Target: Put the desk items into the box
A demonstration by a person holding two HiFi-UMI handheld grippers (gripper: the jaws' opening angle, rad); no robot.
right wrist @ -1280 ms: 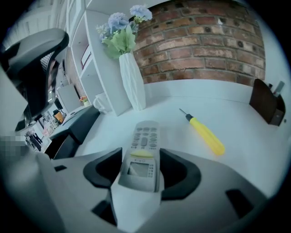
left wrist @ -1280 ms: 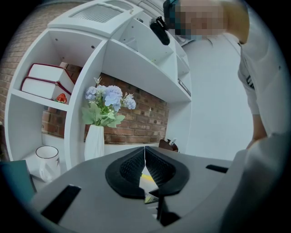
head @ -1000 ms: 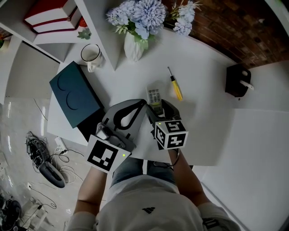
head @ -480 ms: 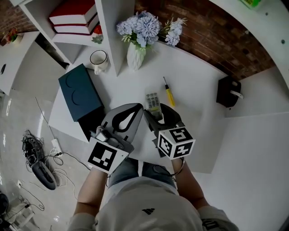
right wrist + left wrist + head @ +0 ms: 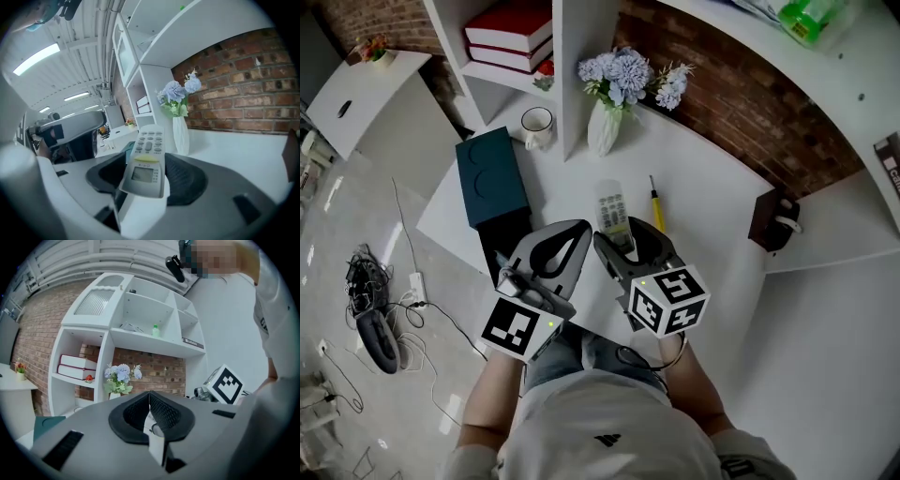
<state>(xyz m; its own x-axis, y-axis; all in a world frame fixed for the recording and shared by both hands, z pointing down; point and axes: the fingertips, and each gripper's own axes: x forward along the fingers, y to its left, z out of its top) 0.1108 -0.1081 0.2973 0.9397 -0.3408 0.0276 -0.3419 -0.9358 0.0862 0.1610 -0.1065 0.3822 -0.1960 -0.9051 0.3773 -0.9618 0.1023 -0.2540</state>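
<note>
A white remote control (image 5: pixel 613 208) sticks out forward from my right gripper (image 5: pixel 620 240), which is shut on its lower end above the white desk (image 5: pixel 712 197). In the right gripper view the remote (image 5: pixel 146 157) stands between the jaws of that gripper (image 5: pixel 140 186), buttons facing the camera. My left gripper (image 5: pixel 585 226) is just to the left, shut with nothing in it; its pads meet (image 5: pixel 150 397). A yellow-handled screwdriver (image 5: pixel 657 202) lies on the desk right of the remote. The dark teal box (image 5: pixel 492 173) sits at the desk's left, with a black part (image 5: pixel 506 239) at its near end.
A white mug (image 5: pixel 535 123) and a white vase of pale blue flowers (image 5: pixel 607 131) stand at the back by the shelf unit, which holds red books (image 5: pixel 511 33). A black object (image 5: pixel 772 221) sits at the desk's right edge. Cables (image 5: pixel 370 300) lie on the floor left.
The head view has swung, so more of the shelf and brick wall show. Both grippers stay side by side, the right one still holding the remote.
</note>
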